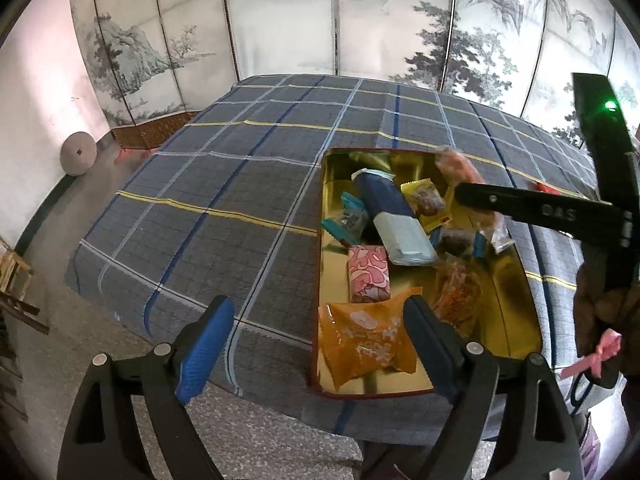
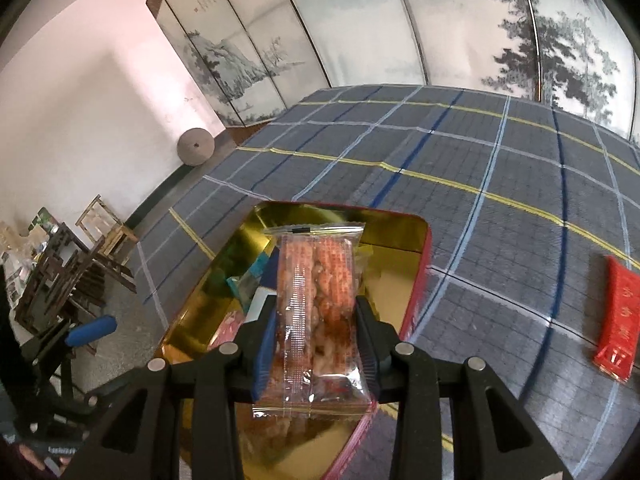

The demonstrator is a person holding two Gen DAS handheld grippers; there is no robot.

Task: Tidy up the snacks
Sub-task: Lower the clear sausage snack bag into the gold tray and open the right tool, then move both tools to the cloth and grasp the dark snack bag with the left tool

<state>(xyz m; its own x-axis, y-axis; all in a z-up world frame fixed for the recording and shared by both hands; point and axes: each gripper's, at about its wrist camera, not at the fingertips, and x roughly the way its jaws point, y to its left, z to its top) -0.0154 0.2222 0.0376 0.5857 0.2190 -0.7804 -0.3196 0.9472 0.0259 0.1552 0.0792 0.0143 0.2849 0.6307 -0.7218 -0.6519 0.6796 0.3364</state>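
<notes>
Right now your right gripper (image 2: 316, 344) is clenched on a clear packet (image 2: 316, 316) of orange-brown snack, its pads pressing the packet's two long sides, and it hangs over the tin (image 2: 416, 280) with the packet pointing toward the tin's far wall. Your left gripper (image 1: 320, 340) is released, jaws spread wide and holding nothing: one blue pad hangs over the cloth (image 1: 192, 208) outside the tin's left wall, the other over the tin's near end, with the orange packet (image 1: 364, 340) lying between them at the tin's near-left corner. Whether the pad touches that packet you cannot tell.

The tin sits at the table's near edge, red outside and gold inside, and is crowded toward its far half with a blue box (image 1: 392, 216), a pink packet (image 1: 368, 276) and small wrapped pieces. Bare gold floor shows along its near-right side. A red packet (image 2: 616, 324) lies on the cloth well to the tin's right. The cloth left of and beyond the tin lies open.
</notes>
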